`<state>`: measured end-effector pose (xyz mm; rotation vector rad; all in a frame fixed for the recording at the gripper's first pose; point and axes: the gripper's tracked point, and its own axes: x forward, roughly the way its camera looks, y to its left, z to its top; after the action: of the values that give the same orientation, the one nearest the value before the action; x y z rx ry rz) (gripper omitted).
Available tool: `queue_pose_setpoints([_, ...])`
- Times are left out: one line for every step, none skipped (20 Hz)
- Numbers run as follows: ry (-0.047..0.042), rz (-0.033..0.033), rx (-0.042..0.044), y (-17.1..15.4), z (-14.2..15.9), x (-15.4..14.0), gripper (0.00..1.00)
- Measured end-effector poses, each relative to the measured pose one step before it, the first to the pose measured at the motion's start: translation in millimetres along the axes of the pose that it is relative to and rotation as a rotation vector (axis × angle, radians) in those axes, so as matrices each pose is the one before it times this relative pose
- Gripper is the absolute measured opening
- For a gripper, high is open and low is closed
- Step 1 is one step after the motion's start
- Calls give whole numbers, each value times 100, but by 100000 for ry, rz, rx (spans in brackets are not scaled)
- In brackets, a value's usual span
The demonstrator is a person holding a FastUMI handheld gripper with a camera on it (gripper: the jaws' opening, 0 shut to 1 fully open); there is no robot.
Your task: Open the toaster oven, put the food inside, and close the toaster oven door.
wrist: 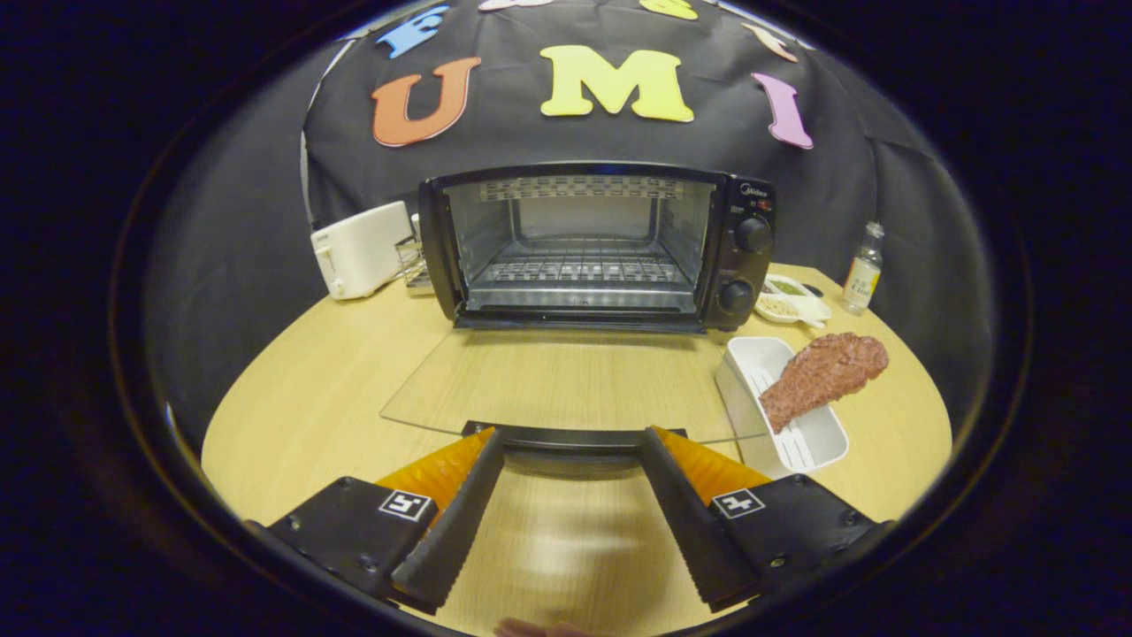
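Note:
A black toaster oven (601, 243) stands at the back of the round wooden table (309, 407), its glass door (557, 380) folded down flat toward me. Inside, a wire rack (579, 268) lies bare. The door's dark handle (575, 436) sits just at my fingertips. My gripper (573, 442) is open, with only the handle's edge between the tips. A brown piece of meat (822, 376) leans on the rim of a white tray (791, 433), right of the door and ahead of my right finger.
A white toaster (358, 249) stands left of the oven with a small wire rack (413, 264) beside it. Right of the oven are a white dish of seasonings (791, 301) and a small bottle (863, 270). The table's edge curves close on both sides.

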<state>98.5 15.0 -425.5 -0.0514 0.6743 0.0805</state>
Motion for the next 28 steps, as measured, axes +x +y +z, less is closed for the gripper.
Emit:
queue_pose_setpoints([-542, 369, -99, -535, 485, -554, 100])
queue_pose_setpoints([337, 1096, 136, -318, 426, -506, 100])
queue_pose_setpoints([-450, 468, 37, -454, 336, -626, 100])
queue_pose_setpoints([90, 259, -345, -618, 468, -594, 100])
queue_pose_setpoints([1019, 742, 27, -526, 99, -527, 100])
queue_pose_setpoints([1713, 1645, 252, -328, 112, -585, 100])
queue_pose_setpoints([2209, 2344, 828, -269, -64, -698, 100])
queue_pose_setpoints([2154, 2563, 920, -210, 23, -707, 100])
queue_pose_setpoints([1779, 2670, 928, -359, 243, -725, 100])
queue_pose_setpoints([1313, 2433, 541, -317, 331, -800, 100])
queue_pose_setpoints([933, 2019, 6, -561, 390, -671, 100])
queue_pose_setpoints([539, 603, -481, -810, 518, -723, 99])
queue_pose_setpoints([37, -709, -1075, -1276, 415, -581, 99])
queue_pose_setpoints([132, -1301, -794, -1418, 546, -456, 100])
queue_pose_setpoints([183, -1220, -289, -1447, 328, -269, 99])
queue_pose_setpoints([683, -371, 432, -1393, 237, -210, 99])
queue_pose_setpoints([713, 495, 2082, -1214, -89, -207, 99])
queue_pose_setpoints([1304, 498, 2398, -1359, -274, -196, 99])
queue_pose_setpoints([320, 321, 2154, -1470, -34, -172, 99])
queue_pose_setpoints([51, -694, 1733, -1487, -29, -133, 99])
queue_pose_setpoints([-368, -742, 1593, -1545, -75, -84, 98])
queue_pose_setpoints([-987, 302, 2014, -1147, 232, 172, 97])
queue_pose_setpoints([576, 1420, 2620, -972, 30, 448, 97])
queue_pose_setpoints([818, 2316, 4306, -611, 144, 475, 94])
queue_pose_setpoints([1160, 2622, 3760, -380, 209, 517, 92])
queue_pose_setpoints([1400, 2482, 2767, -215, 317, 875, 91])
queue_pose_setpoints([2501, 1553, 1516, -294, 60, 708, 90])
queue_pose_setpoints([1712, 722, 272, -453, 269, 704, 86])
